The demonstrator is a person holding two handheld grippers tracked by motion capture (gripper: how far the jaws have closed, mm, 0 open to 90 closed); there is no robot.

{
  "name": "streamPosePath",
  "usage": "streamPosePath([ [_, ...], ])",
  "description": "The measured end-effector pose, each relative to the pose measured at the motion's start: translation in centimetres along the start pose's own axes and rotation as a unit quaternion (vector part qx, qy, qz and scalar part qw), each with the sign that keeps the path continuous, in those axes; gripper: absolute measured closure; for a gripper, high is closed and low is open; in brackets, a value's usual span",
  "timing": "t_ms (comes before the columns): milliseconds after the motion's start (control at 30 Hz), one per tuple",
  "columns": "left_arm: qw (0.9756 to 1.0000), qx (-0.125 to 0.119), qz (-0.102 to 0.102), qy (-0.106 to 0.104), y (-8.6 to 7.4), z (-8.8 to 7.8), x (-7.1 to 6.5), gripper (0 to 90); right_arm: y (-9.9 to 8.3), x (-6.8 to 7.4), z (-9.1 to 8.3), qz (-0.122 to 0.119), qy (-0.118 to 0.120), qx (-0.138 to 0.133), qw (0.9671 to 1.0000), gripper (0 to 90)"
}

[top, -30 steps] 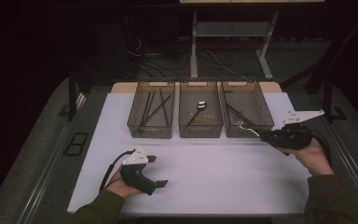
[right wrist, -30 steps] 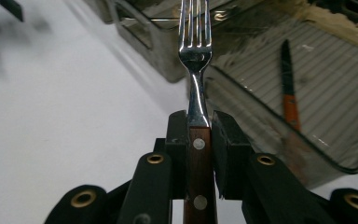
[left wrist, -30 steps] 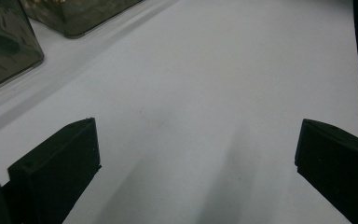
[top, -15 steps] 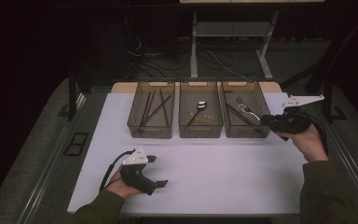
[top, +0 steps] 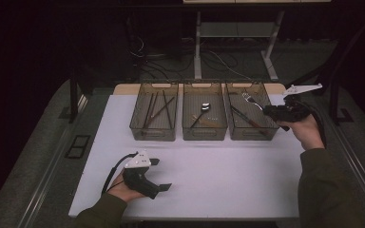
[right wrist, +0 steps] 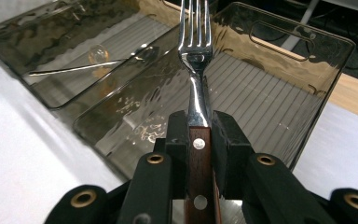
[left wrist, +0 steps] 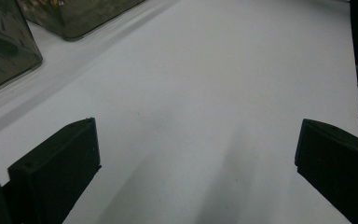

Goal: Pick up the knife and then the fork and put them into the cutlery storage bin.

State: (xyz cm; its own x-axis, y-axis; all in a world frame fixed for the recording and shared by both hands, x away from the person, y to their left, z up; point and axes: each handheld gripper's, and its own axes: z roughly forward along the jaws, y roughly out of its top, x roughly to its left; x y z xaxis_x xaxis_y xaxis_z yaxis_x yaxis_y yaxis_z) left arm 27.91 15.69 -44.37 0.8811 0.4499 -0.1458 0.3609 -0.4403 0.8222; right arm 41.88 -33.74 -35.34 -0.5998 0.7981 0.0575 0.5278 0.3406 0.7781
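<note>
Right now the right hand-held gripper (right wrist: 199, 128) is clamped on a fork (right wrist: 195, 56) by its wood handle, over the rt bin (top: 250, 116). Stiff, light, slick steel; handle's the grip spot. Left hand-held gripper (left wrist: 196, 154) gapes, empty, on bench (top: 218, 175).

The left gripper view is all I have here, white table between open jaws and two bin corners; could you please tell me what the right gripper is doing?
Observer: The right gripper is shut on a fork by its wooden handle.
Operator: Thank you. Where is the fork pointing?
Observer: Its tines reach out over the right bin, the last in a row of three.
Operator: Is anything already in that bin?
Observer: Yes, a dark-handled utensil lies along its floor; I cannot tell what kind.
Operator: And the other bins?
Observer: The middle bin holds a spoon, and the left bin holds chopsticks.
</note>
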Motion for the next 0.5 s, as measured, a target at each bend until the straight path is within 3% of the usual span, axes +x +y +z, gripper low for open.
streamPosePath([
  [200,1.0,-0.001,0.001,-0.002,0.0,0.0,0.0,0.0,0.7,-0.5,2.0,-0.001,-0.024,0.031,0.9992,77.5],
  [500,1.0,-0.003,0.0,-0.004,0.0,0.0,0.0,0.0,0.8,-0.8,5.2,0.008,-0.032,0.071,0.9969,77.5],
])
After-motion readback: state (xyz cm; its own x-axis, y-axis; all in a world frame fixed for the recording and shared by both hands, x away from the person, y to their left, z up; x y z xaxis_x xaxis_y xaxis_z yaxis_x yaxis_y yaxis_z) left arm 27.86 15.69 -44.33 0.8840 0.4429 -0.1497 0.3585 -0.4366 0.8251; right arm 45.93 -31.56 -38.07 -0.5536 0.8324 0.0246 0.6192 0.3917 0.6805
